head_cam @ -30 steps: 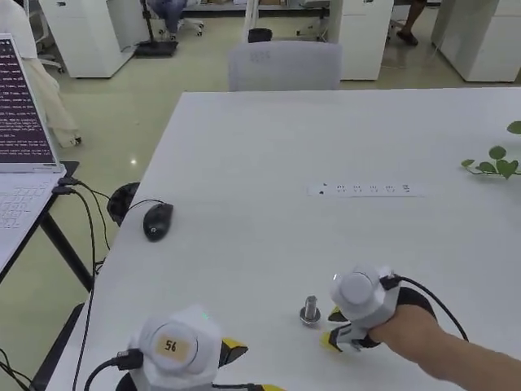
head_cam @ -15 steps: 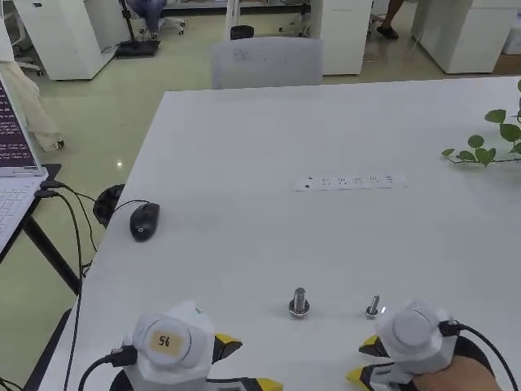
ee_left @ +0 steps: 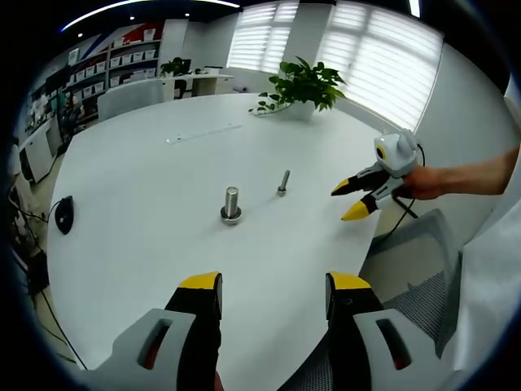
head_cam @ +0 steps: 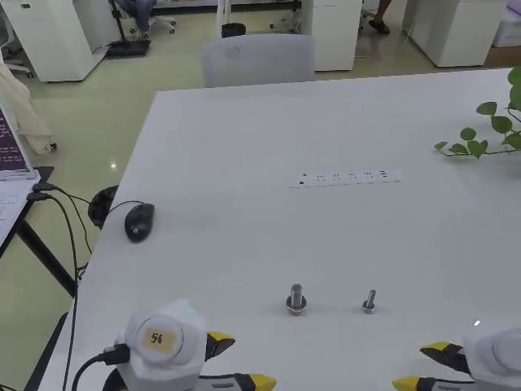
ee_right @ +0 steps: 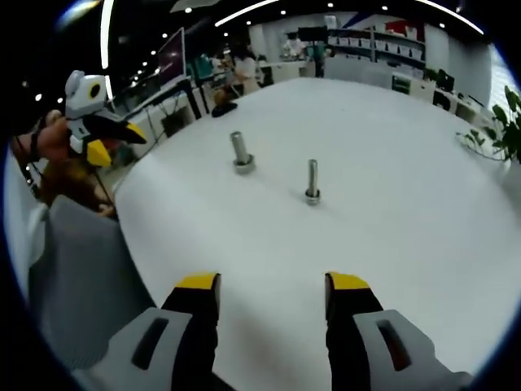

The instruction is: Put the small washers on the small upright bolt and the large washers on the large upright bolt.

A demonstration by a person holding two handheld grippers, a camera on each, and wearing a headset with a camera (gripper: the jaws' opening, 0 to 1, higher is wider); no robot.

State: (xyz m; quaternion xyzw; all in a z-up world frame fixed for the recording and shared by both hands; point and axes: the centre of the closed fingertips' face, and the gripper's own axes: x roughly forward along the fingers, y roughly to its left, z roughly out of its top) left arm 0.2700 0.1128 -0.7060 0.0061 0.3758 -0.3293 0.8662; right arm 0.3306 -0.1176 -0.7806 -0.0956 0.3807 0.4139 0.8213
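Note:
The large upright bolt [head_cam: 296, 299] [ee_left: 231, 205] [ee_right: 239, 153] stands on the white table with a washer at its base. To its right stands the small upright bolt [head_cam: 369, 302] [ee_left: 283, 182] [ee_right: 312, 182], also ringed at its base. My left gripper [head_cam: 236, 363] [ee_left: 273, 287] is open at the near edge, left of the bolts, with nothing between its yellow tips. My right gripper [head_cam: 427, 366] [ee_right: 273, 287] is open and empty at the near right corner; it also shows in the left gripper view [ee_left: 352, 199].
A black mouse [head_cam: 138, 221] lies near the table's left edge. A white power strip [head_cam: 350, 177] sits mid-table, with a green plant [head_cam: 488, 134] at the far right. A grey chair [head_cam: 257, 59] stands behind the table.
My right gripper has drawn back from beside the large bolt to the near right corner, uncovering the small bolt. The head camera has shifted. The left gripper has stayed in place.

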